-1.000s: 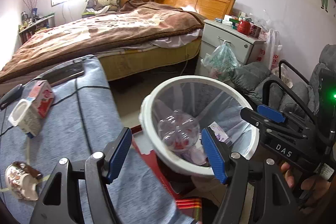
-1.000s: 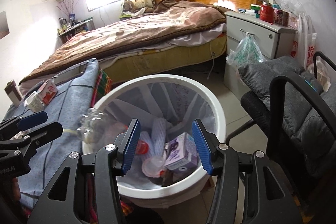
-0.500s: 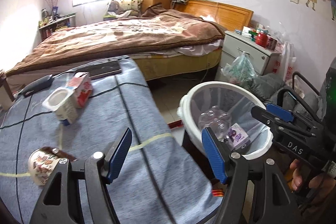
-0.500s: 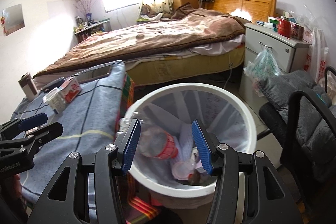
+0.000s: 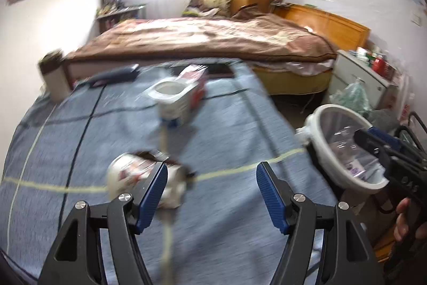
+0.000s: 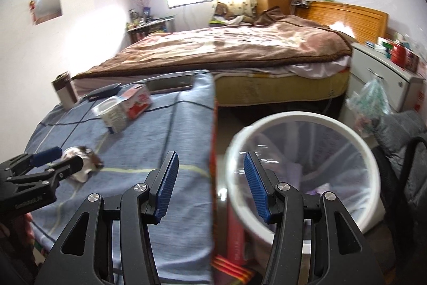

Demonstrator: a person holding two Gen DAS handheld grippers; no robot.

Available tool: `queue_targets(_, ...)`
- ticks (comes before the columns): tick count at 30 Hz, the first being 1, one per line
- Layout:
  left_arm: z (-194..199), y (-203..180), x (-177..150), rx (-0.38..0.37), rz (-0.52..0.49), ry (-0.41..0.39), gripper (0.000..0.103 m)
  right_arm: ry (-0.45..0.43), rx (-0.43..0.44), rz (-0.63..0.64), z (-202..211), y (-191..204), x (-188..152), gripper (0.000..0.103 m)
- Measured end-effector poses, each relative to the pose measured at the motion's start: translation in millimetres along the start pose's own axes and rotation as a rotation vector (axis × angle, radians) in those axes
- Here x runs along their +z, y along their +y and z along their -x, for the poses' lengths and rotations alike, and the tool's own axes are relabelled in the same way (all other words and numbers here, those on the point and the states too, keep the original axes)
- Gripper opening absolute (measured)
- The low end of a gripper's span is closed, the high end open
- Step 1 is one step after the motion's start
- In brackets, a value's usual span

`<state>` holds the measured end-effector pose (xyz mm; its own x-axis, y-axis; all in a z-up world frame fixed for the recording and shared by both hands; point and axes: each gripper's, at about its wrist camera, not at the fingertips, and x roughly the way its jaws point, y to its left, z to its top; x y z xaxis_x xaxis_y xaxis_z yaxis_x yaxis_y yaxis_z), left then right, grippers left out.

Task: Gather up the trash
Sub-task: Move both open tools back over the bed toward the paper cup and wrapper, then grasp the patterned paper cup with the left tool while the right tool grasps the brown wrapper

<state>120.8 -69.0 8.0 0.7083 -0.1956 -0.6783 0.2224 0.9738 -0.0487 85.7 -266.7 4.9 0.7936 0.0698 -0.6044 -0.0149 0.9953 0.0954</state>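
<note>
Bedroom setting: a blue-grey checked tablecloth covers the work surface, with a bed beyond it and a white trash bin on the floor off the cloth's right edge.

I judge the next target to be the crumpled cup, lying on its side at the near left of the cloth, just beyond the left gripper. Blur hides which end is the mouth; its long axis appears to run roughly left to right. It sits partly behind the left finger, not between the pads.

Farther back, an open white tub and a red-and-white carton lie touching each other, the tub mouth turned toward the near side. I read all three as trash not yet collected.

Left jaws stand spread with nothing between them. Right gripper jaws also stand spread and empty, over the gap between cloth edge and bin rim. The bin already holds a clear bottle and small cartons; its position beside the table keeps each transfer short.
</note>
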Motion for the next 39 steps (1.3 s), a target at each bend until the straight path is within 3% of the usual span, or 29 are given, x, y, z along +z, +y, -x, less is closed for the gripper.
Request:
queue_targets(6, -6.5, 32.0, -18.1, 0.065, 0.041, 0.041, 0.071, 0.025, 0.047, 0.047, -10.1, 24.9, -1.1, 0.053)
queue_targets(13, -26.5, 39.9, -22.7, 0.114, 0.031, 0.085, 0.071, 0.042, 0.077, 0.090, -15.6, 47.8, 0.1, 0.053)
queue_targets(20, -38.7, 62.8, -29.1, 0.132, 0.079, 0.133, 0.071, 0.055, 0.093, 0.112, -22.9, 63.2, 1.8, 0.053)
queue_targets(35, -26.7, 129.8, -32.1, 0.223, 0.175, 0.122, 0.071, 0.115, 0.151, 0.168, -51.0, 102.7, 4.6, 0.053)
queue_targets(39, -20.7, 143.1, -29.3, 0.191, 0.217, 0.109, 0.071, 0.141, 0.174, 0.188, -64.3, 112.5, 7.3, 0.053)
